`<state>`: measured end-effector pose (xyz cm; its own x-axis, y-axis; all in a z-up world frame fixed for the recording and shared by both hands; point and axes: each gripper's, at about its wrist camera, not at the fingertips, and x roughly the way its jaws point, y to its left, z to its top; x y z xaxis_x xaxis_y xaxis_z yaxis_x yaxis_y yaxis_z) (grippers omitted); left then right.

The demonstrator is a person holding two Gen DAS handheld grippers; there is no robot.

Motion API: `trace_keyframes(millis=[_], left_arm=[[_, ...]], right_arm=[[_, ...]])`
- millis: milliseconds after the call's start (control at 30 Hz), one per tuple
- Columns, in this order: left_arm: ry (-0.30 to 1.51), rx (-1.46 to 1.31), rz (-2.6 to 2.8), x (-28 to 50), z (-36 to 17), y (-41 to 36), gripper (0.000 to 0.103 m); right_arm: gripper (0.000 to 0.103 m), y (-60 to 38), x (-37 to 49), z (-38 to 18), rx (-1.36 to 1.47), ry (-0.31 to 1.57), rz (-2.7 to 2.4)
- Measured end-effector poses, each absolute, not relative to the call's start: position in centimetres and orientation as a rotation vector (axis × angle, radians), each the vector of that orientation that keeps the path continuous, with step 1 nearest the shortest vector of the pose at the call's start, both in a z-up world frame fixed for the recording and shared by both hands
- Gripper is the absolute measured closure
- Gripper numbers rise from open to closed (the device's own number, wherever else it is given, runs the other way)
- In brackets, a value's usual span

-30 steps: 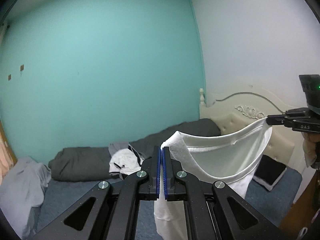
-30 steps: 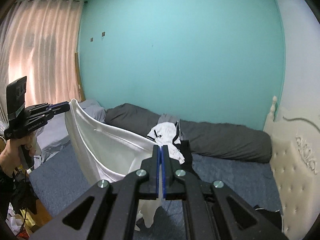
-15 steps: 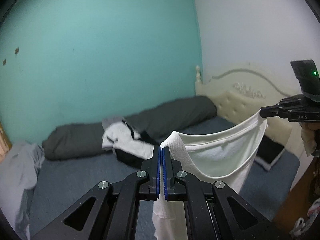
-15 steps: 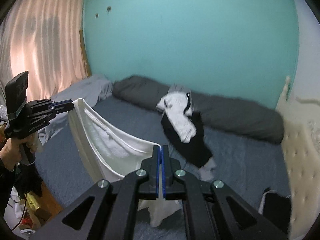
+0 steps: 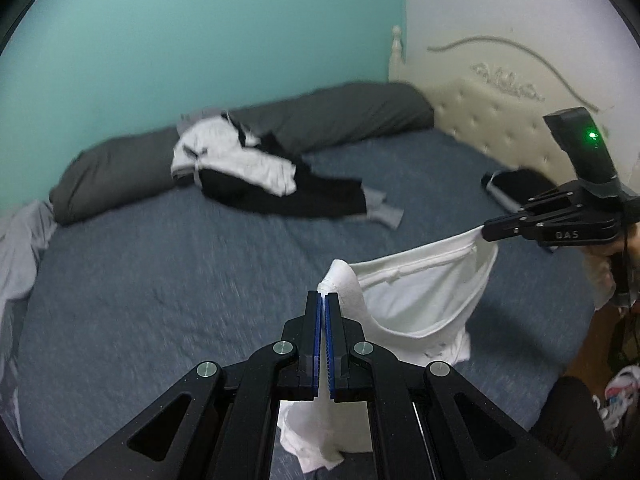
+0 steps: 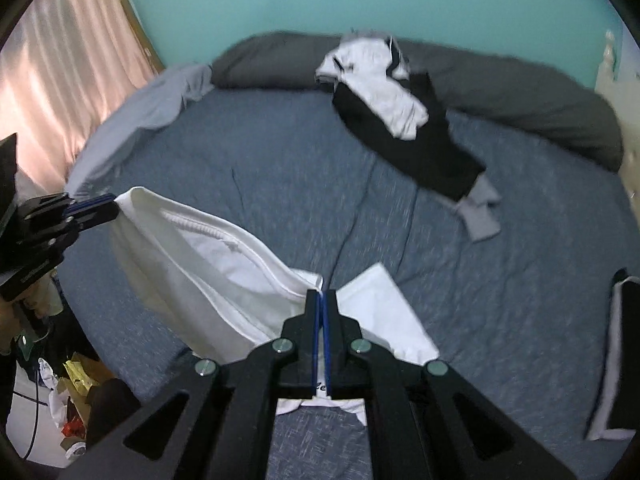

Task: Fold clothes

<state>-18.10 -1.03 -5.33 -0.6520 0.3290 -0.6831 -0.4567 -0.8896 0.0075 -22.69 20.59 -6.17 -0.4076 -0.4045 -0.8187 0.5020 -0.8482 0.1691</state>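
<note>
Left gripper [image 5: 323, 300] and right gripper [image 6: 321, 296] both clamp the white shirt [image 5: 420, 300].
Shirt's top edge spans between them, body sagging toward the blue bed [image 5: 160, 280] directly below.

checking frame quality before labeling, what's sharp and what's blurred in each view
Left wrist view: its own claw and the white shirt are sharp; the bed sheet and clothes pile are motion-smeared. Right wrist view: same pattern, claw crisp, bedding streaked, pink curtain backlit; fisheye bends both.

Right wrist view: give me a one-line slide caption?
Both grippers, right and left, pinch a white shirt stretched above the blue bed.
</note>
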Motion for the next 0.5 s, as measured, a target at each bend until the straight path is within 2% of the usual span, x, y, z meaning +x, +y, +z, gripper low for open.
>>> trace_keyframes(millis=[233,500], left_arm=[[0.205,-1.099,2.473,-19.0,-11.4,-2.2,0.101],[0.172,-1.192,2.451,-20.2,-15.7,-3.5,0.101]], right_arm=[[0.101,19.2,-24.4,-13.8,1.380,0.064,-2.210],[0.099,19.3,-25.6,-18.3,1.385,-0.009,-2.134]])
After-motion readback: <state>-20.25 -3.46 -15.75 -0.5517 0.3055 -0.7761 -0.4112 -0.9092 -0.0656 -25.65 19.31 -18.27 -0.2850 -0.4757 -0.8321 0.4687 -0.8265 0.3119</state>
